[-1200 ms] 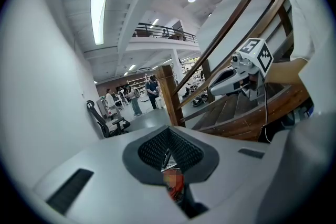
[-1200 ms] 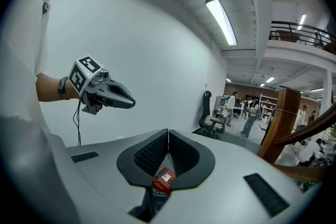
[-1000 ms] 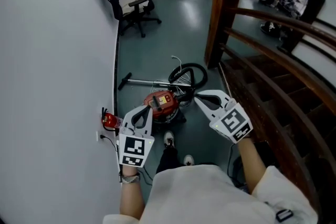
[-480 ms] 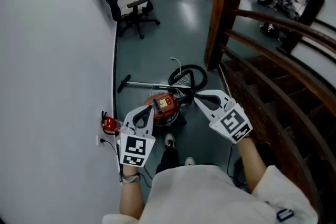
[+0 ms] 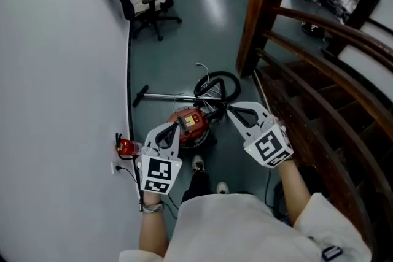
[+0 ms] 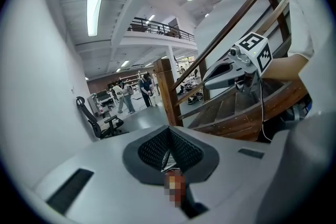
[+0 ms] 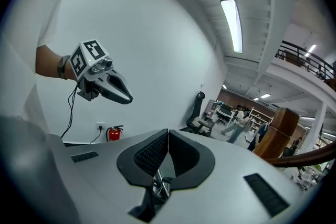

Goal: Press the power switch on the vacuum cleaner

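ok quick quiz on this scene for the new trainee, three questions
1. True or false: the left gripper is holding up the vacuum cleaner.
2. The red thing against the wall is: a) a bucket b) a fire extinguisher c) a cone.
3. Fill in: the jaws of the left gripper and the right gripper are both ____.
Key: 1 false, it lies on the floor; 2 b; 3 shut.

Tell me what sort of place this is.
Probably a large open office or lab hall: an office chair by the wall, a wooden staircase, and a railed mezzanine overhead.
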Demonstrator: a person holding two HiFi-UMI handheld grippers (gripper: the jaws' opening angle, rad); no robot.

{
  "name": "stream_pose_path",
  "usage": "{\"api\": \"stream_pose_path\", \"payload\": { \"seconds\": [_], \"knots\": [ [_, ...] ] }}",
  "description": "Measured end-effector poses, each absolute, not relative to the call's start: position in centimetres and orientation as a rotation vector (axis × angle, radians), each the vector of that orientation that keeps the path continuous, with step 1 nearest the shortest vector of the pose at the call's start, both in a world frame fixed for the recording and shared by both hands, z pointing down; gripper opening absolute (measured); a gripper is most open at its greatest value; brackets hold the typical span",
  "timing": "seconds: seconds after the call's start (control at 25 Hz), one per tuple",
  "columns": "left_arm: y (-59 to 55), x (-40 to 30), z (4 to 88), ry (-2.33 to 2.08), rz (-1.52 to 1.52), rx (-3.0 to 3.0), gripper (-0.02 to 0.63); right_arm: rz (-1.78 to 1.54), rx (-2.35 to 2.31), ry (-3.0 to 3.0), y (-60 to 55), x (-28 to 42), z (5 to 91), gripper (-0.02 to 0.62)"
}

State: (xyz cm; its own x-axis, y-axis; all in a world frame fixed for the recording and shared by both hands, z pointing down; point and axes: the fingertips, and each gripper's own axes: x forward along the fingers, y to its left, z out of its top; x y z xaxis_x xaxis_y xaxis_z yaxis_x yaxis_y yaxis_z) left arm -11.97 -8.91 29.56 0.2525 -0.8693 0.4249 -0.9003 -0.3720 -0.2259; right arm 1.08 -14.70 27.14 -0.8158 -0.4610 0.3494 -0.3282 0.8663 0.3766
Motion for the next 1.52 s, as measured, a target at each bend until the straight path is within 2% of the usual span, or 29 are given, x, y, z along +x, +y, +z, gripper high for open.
{"api": "stream_pose_path", "payload": {
  "seconds": [1.0, 1.28, 1.52],
  "knots": [
    [-19.9, -15.7, 42.7, -1.472, 0.89, 2.466, -0.002, -0.37, 0.451, -2.462, -23.0, -4.8, 41.0, 0.029],
    [-22.4, -16.4, 49.4, -1.433, 0.857, 2.418, 0.0, -0.287, 0.459, -2.473, -25.3, -6.2, 46.7, 0.029],
    [-23.5, -16.5, 55.0, -1.403, 0.863, 2.383, 0.026, -0.236, 0.466, -2.49, -26.2, -7.2, 50.8, 0.029]
  ]
}}
